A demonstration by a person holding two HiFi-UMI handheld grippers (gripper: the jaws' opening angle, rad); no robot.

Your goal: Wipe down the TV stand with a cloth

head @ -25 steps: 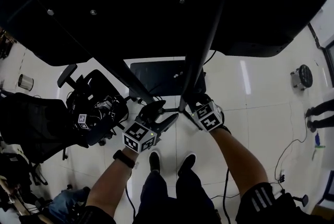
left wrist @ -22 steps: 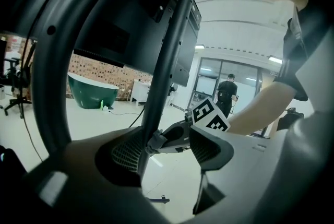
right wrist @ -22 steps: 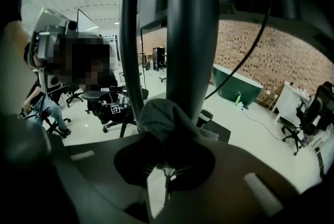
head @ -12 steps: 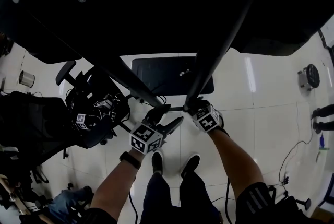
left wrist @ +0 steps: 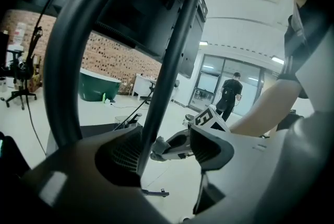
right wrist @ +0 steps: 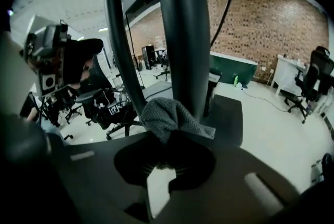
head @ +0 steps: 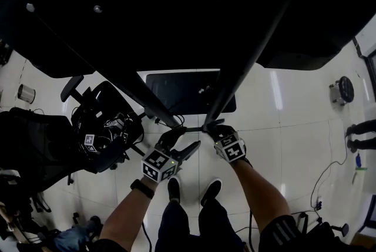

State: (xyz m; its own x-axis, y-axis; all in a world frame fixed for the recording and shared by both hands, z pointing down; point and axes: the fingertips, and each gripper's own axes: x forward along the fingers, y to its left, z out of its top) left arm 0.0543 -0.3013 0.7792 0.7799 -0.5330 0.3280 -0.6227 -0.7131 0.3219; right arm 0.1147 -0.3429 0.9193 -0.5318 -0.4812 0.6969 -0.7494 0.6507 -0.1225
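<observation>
The right gripper (head: 211,127), clamped on the grey cloth (right wrist: 168,116), stays pressed low on a pole (right wrist: 182,35) of the TV stand (head: 194,89), so wiping goes on, while the left gripper (head: 180,140) hangs wide open beside it.

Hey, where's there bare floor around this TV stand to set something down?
Widest free patch: the white tile floor right of the stand's black base plate, reaching across to the round device. Left is crowded: an office chair loaded with gear sits close beside the base plate, with more clutter beyond it.
</observation>
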